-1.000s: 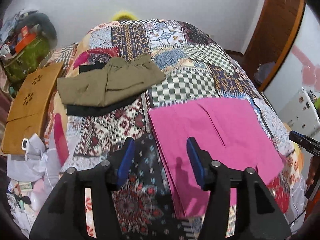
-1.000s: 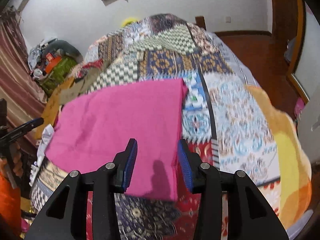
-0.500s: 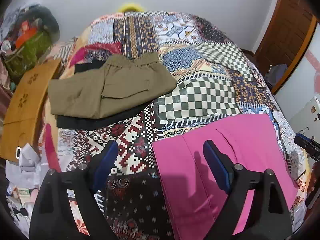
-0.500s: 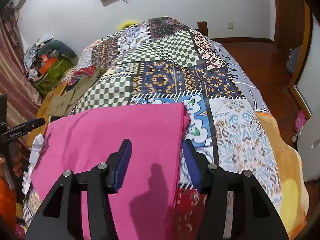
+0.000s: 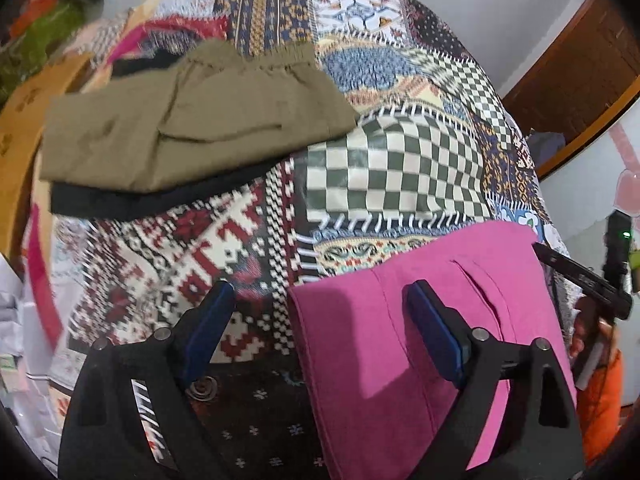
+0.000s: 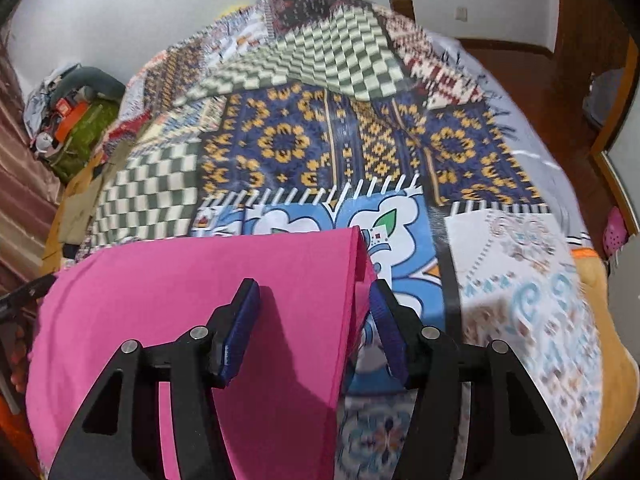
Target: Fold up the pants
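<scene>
Pink pants [image 5: 404, 344] flat on patchwork bedspread [image 5: 384, 176], near bed's front edge, folded layers stacked. My left gripper [image 5: 320, 308] fingers wide apart, straddling pants' left edge, holding nothing. My right gripper [image 6: 316, 300] also spread, straddling pants' right edge [image 6: 352, 280], nothing clamped; contact with cloth unclear. Olive pants [image 5: 188, 120] folded over black garment [image 5: 152, 200] near bed's far left edge, well apart from pink pair.
</scene>
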`<state>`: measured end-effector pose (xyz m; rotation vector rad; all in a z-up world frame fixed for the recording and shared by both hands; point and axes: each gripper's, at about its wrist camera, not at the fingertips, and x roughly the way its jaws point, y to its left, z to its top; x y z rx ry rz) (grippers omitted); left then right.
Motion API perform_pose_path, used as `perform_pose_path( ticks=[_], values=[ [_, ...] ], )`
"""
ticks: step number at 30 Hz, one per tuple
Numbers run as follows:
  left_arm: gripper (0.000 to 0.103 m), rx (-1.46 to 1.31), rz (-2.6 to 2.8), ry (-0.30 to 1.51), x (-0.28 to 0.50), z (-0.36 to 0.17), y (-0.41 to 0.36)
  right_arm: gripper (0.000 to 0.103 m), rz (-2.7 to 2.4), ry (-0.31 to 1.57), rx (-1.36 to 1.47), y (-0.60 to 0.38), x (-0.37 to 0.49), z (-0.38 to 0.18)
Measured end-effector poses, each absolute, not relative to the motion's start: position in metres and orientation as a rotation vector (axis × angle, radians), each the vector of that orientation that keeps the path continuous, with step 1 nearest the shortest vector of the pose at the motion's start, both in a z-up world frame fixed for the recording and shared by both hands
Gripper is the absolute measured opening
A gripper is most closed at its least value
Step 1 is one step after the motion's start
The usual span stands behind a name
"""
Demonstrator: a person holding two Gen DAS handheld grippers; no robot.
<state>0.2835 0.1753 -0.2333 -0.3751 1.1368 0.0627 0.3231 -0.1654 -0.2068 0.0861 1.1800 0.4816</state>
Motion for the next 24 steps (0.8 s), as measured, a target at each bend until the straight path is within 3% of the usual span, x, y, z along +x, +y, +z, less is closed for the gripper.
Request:
perform_pose_path(
  ticks=[4, 6, 8, 10, 12, 13, 19, 24],
  values=[
    [0.089, -0.429, 0.034, 1.142, 0.283, -0.24, 0.177, 0.053, 0.505, 1.186, 0.083, -0.159, 0.327, -0.218],
    [0.08, -0.452, 0.007, 1.133, 0.282, -0.241, 0.176, 0.053, 0.51, 1.175, 0.059, -0.156, 0.325, -0.219],
    [0.064, -0.473, -0.036, 1.114, 0.281, -0.239, 0.174, 0.036, 0.527, 1.168, 0.048, -0.153, 0.322, -0.219],
    [0.049, -0.438, -0.019, 1.094, 0.277, -0.234, 0.17, 0.028, 0.518, 1.162, 0.032, -0.15, 0.323, -0.221],
    [0.04, -0.398, -0.007, 1.07, 0.274, -0.229, 0.165, 0.02, 0.503, 1.147, 0.0, -0.148, 0.321, -0.221],
    [0.037, -0.379, 0.001, 1.062, 0.272, -0.227, 0.163, 0.01, 0.486, 1.141, -0.018, -0.147, 0.323, -0.221],
    [0.038, -0.22, 0.084, 1.011, 0.265, -0.221, 0.144, 0.008, 0.467, 1.126, -0.08, -0.145, 0.32, -0.222],
    [0.065, -0.202, 0.171, 1.008, 0.265, -0.22, 0.158, 0.008, 0.439, 1.12, -0.14, -0.139, 0.318, -0.215]
  ],
)
